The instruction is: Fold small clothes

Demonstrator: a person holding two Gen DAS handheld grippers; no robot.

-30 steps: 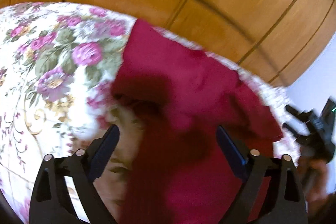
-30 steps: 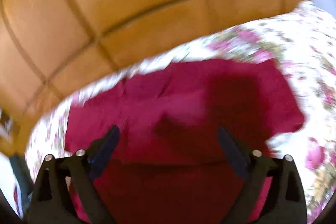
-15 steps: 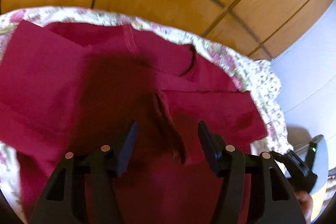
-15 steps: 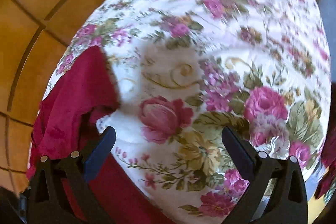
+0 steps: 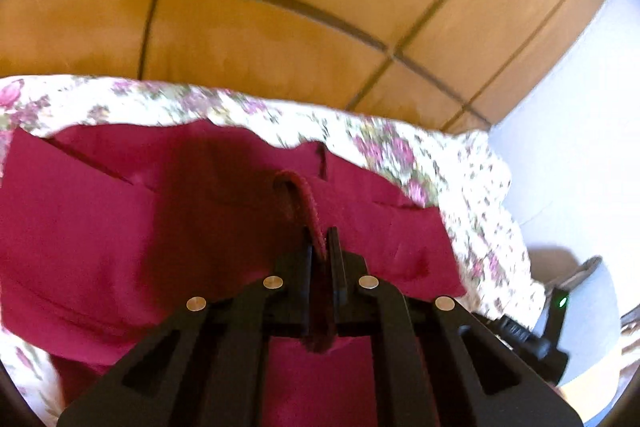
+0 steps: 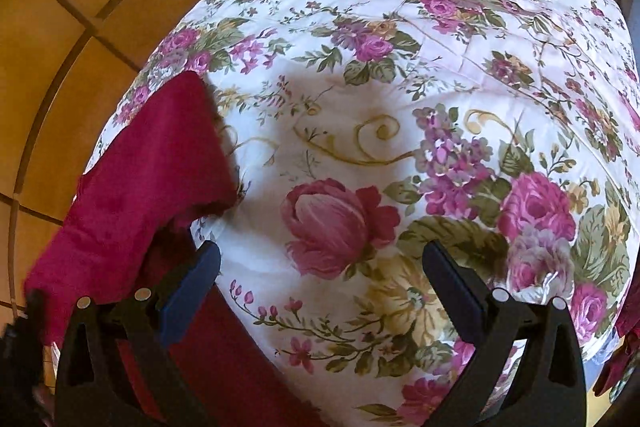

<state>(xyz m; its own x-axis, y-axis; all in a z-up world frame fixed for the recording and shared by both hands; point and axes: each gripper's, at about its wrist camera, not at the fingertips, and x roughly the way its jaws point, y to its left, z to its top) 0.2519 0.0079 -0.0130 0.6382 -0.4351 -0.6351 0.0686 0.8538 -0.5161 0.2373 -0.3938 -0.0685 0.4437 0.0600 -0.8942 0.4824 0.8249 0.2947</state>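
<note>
Red garment [image 5: 100, 227] hem pinched (near end hidden) | left claw [image 5: 320, 243] clamped | right claw [image 6: 320, 263] spread, empty

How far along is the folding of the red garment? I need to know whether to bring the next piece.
Early. Done: the red garment lies spread on the floral quilt, with creased flaps but no clear fold. In hand: the left gripper, its jaws having just closed, pinches a raised hem of the garment. The right gripper hangs open over bare quilt beside the garment's edge. Left: all the folding.
</note>
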